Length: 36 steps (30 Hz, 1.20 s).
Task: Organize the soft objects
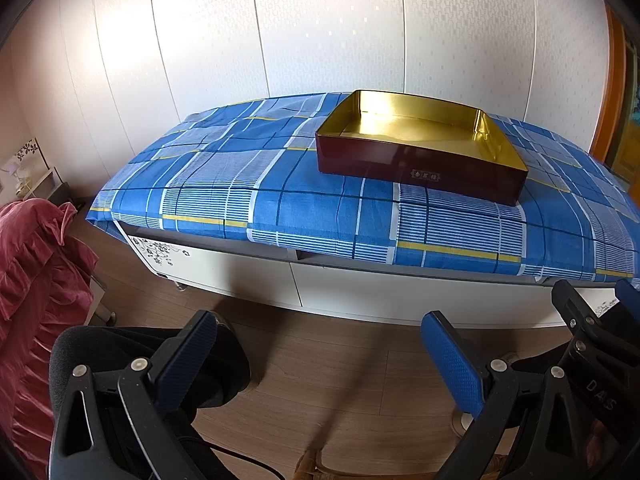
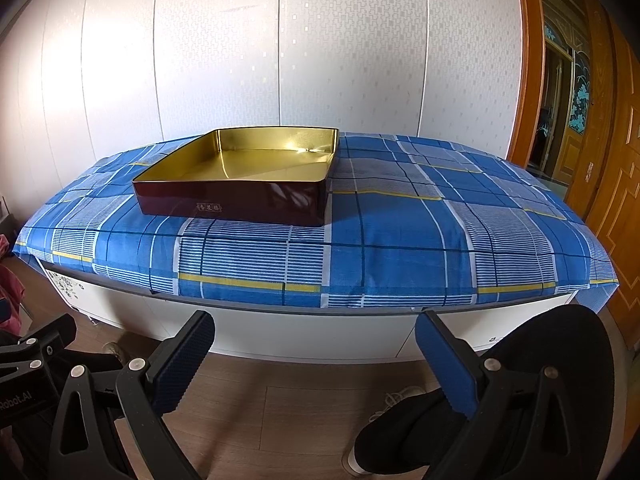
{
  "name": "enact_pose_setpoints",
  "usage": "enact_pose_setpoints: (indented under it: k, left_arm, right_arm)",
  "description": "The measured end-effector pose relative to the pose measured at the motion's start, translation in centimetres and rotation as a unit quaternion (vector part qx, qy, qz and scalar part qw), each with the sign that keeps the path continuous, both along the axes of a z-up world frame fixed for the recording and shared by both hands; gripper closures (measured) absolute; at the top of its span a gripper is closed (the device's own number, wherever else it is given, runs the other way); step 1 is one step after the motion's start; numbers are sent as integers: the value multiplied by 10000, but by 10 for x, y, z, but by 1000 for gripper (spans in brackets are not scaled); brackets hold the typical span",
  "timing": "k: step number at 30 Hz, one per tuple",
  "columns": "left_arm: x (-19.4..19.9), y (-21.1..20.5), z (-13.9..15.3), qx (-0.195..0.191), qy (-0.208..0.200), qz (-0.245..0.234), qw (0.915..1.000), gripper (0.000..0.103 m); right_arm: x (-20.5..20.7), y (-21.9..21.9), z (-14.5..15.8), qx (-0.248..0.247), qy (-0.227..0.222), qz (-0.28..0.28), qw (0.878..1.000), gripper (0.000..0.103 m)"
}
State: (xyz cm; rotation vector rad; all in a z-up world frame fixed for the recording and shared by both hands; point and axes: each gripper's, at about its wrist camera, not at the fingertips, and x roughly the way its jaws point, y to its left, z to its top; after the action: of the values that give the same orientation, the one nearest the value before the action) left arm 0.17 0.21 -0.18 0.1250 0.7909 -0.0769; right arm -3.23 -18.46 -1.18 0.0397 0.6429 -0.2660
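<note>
While both grippers hang low over the wood floor, each view reads as follows.

Left wrist view
- left gripper (image 1: 320, 364): blue-padded fingers spread wide, nothing between them, held above the floor in front of the cabinet.
- tin box (image 1: 420, 168): shallow, dark red outside, gold inside, no lid; it sits on the blue plaid cloth (image 1: 240, 184), towards the right half of the cabinet top. No soft objects show inside it.
- label on tin: small gold plate on the near wall with three characters, too small to read.
- white cabinet (image 1: 248, 276): black floral print at its left end.
- right gripper (image 1: 596, 320): seen at the right edge; "DAS" printed on its black body.
- pink ruffled fabric (image 1: 36, 280): at the left edge, well apart from the tin.

Right wrist view
- right gripper (image 2: 316, 364): fingers apart, empty, above the floor before the cabinet.
- tin box (image 2: 240, 196): on the cloth, left of centre, same gold label on the near wall.
- left gripper (image 2: 36, 356): at the left edge; "Robot.AI" printed in white, first letters cut off.
- wooden door (image 2: 600, 152): orange-brown, at the right.
</note>
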Motion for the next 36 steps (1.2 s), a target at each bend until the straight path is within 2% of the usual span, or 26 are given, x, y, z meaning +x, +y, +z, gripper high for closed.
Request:
enact_pose_setpoints:
  k: [7, 11, 13, 16, 18, 21, 25, 26, 28, 29, 30, 31, 32, 34, 35, 36]
  left_arm:
    - [3, -1, -2, -59, 70, -72, 9999, 0]
    - [10, -1, -7, -217, 262, -379, 9987, 0]
    - [16, -1, -12, -383, 412, -636, 9964, 0]
    - [30, 1, -25, -799, 958, -959, 9875, 0]
    - [38, 8, -34, -1201, 1264, -874, 9808, 0]
    - [42, 17, -45, -1479, 1337, -705, 9774, 0]
    - [53, 29, -56, -1344, 1377, -619, 9794, 0]
    - [57, 32, -60, -1362, 1432, -612, 9784, 0]
    - [67, 35, -67, -1243, 1554, -561, 9784, 0]
    - [72, 35, -71, -1130, 1584, -606, 9790, 0]
    - [77, 32, -75, -940, 1629, -722, 9795, 0]
    - [80, 30, -77, -809, 1654, -821, 9795, 0]
    - [83, 26, -80, -706, 1678, -949, 9787, 0]
    - [86, 23, -85, -679, 1801, -1117, 9749, 0]
    - [87, 21, -88, -697, 1832, -1165, 9737, 0]
    - [88, 19, -91, -631, 1865, -1231, 9727, 0]
  right_arm:
    - [1, 0, -1, 29, -5, 56, 10000, 1]
    - [5, -1, -3, 71, 83, 173, 9998, 1]
    - [8, -1, -5, 120, 139, 326, 9993, 1]
    - [13, -1, -9, 222, 224, 622, 9976, 1]
    - [21, -1, -15, 175, 385, 938, 9947, 3]
    - [35, 6, -25, -332, 648, 1542, 9854, 11]
    - [58, 21, -52, -988, 1273, 2375, 9579, 15]
    - [65, 25, -62, -1170, 1487, 2566, 9478, 17]
    - [79, 38, -94, -1638, 1996, 3126, 9141, 22]
    - [82, 40, -104, -1774, 2156, 3249, 9036, 25]
    - [88, 45, -125, -2102, 2402, 3458, 8824, 28]
    - [91, 47, -138, -2372, 2503, 3525, 8700, 28]
    - [98, 48, -163, -2914, 2716, 3558, 8454, 28]
    - [105, 44, -189, -3446, 2891, 3479, 8226, 29]
    - [111, 39, -208, -3833, 2979, 3413, 8049, 29]
    - [115, 35, -217, -4015, 3014, 3377, 7962, 32]
